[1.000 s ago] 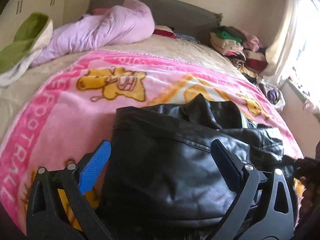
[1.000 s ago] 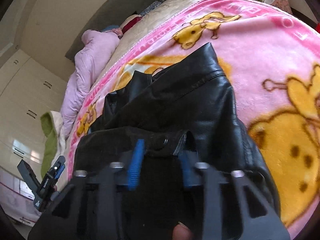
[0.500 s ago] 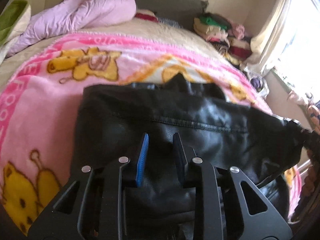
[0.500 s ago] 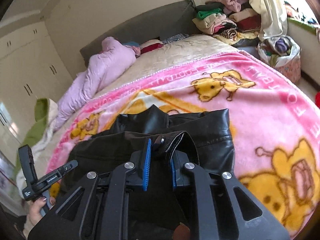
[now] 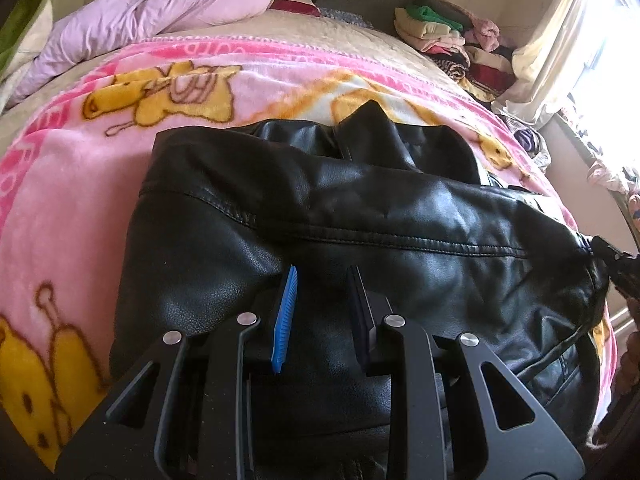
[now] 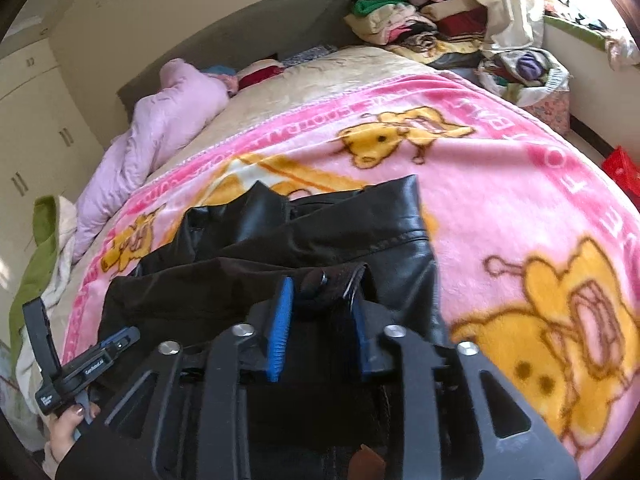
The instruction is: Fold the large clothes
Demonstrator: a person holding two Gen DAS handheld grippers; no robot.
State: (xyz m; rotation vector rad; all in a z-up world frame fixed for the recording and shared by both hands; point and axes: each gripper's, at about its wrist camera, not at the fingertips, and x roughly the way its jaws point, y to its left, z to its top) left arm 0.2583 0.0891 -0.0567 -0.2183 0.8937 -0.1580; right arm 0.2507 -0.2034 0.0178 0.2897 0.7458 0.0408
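Gripping a bunched edge of a black faux-leather jacket point(image 6: 304, 248), the right gripper point(image 6: 320, 300) has its blue-padded fingers point(image 6: 280, 328) drawn close on a dark fold with a metal snap, pinned between the pads. The tool is angled forward and slightly downward over the garment's near hem.

The left gripper point(image 5: 322, 308) reaches in from the near edge along the jacket's smooth back panel, its fingers point(image 5: 285, 316) nearly together with leather lying between them; the left wrist view does not make plain whether the pads actually pinch the material. In the right wrist view the same left tool sits at the lower left, held in a hand point(image 6: 70, 426) with dark-painted nails, just beside the jacket's left edge.

The jacket lies partly folded across a pink fleece blanket with yellow cartoon bears point(image 5: 80, 216), its collar end pointing toward the head of the bed and a stitched seam running side to side across the upper layer. The span between the two tools is lifted a little off the blanket, its right end drawn to a point at the right gripper.

Farther up the bed rests a rumpled lilac quilt point(image 5: 160, 12). A stack of folded clothes point(image 6: 404, 16) stands beside the grey headboard point(image 6: 240, 40), near a cream curtain point(image 5: 560, 40).
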